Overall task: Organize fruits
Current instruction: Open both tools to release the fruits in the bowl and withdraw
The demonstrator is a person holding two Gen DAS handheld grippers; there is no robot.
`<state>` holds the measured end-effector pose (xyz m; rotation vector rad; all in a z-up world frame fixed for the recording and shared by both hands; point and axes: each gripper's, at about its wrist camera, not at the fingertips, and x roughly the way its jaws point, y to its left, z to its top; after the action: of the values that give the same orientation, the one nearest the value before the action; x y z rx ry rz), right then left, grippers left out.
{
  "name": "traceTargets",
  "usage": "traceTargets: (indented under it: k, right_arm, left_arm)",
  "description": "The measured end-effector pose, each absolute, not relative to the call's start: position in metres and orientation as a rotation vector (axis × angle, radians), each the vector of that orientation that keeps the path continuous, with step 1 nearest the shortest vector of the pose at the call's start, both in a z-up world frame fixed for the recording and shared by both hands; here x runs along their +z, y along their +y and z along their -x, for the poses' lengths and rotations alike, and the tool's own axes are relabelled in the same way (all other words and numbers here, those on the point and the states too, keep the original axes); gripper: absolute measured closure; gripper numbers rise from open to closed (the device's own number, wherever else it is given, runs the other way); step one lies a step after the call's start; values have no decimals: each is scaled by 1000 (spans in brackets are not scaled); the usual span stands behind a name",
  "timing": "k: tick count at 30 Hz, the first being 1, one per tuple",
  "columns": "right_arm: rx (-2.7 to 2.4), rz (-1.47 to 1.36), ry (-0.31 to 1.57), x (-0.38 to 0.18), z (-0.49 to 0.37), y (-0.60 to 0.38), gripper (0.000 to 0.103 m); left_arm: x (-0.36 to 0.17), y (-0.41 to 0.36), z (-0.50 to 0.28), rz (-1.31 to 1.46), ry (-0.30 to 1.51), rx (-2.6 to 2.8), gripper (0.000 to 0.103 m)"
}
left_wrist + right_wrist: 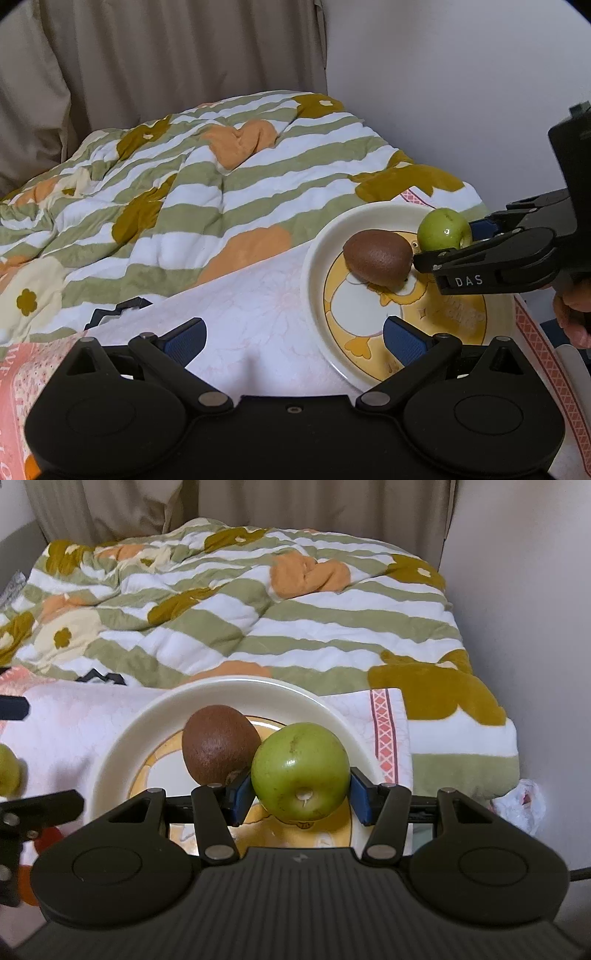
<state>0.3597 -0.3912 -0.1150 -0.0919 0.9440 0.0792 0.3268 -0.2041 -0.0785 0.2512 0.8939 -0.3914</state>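
The right gripper [301, 794] pinches a round green apple [301, 771] between its blue-padded fingers [242, 799], holding it over a cream round plate with a yellow cartoon duck print [122, 746]. Whether the apple's underside touches the plate cannot be told. Just ahead and to the left of those fingers, a brown fuzzy kiwi [218, 744] lies on the plate, touching the apple's side.

Seen from the left wrist camera, the left gripper [293, 338] is spread wide with nothing between its blue pads [184, 341]; its right pad sits over the plate's [314, 273] near rim. Ahead and to its right, the right gripper [467, 234] reaches in from the side with the apple [443, 229] clamped, the kiwi [376, 256] beside it.

At the far left edge of the right wrist view, a second green fruit [7, 771] rests on a white and pink floral cloth [66, 723]. Beyond the plate lies a rumpled quilt striped green and white with orange and mustard flowers [258, 620].
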Motion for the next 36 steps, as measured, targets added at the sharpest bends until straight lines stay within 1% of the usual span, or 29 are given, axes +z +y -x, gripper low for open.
traceTargets:
  k: [2, 3, 5, 6, 7, 8, 16, 28, 36]
  right_arm:
    - [76, 85, 944, -117, -359, -392, 33]
    - [75, 89, 935, -117, -358, -392, 31]
    - [69, 119, 914, -113, -355, -390, 17]
    - [71, 130, 906, -111, -353, -389, 13]
    - [67, 138, 897, -109, -351, -389, 1]
    - [62, 137, 884, -106, -349, -390, 0]
    - [61, 91, 859, -85, -329, -395, 0]
    - [91, 86, 792, -28, -274, -390, 0]
    - [134, 109, 769, 2, -234, -367, 0]
  left_arm:
    - [-78, -202, -325, -246, 893, -389, 0]
    - [-78, -202, -325, -245, 893, -387, 0]
    - [-77, -202, -324, -243, 893, -384, 0]
    - [-76, -202, -322, -242, 892, -383, 0]
    - [-75, -201, -322, -239, 891, -381, 0]
    - [-74, -202, -321, -236, 892, -379, 0]
    - [-58, -198, -305, -212, 872, -350, 0]
    - [-20, -184, -257, -169, 806, -272, 0]
    - [0, -153, -221, -144, 778, -173, 0]
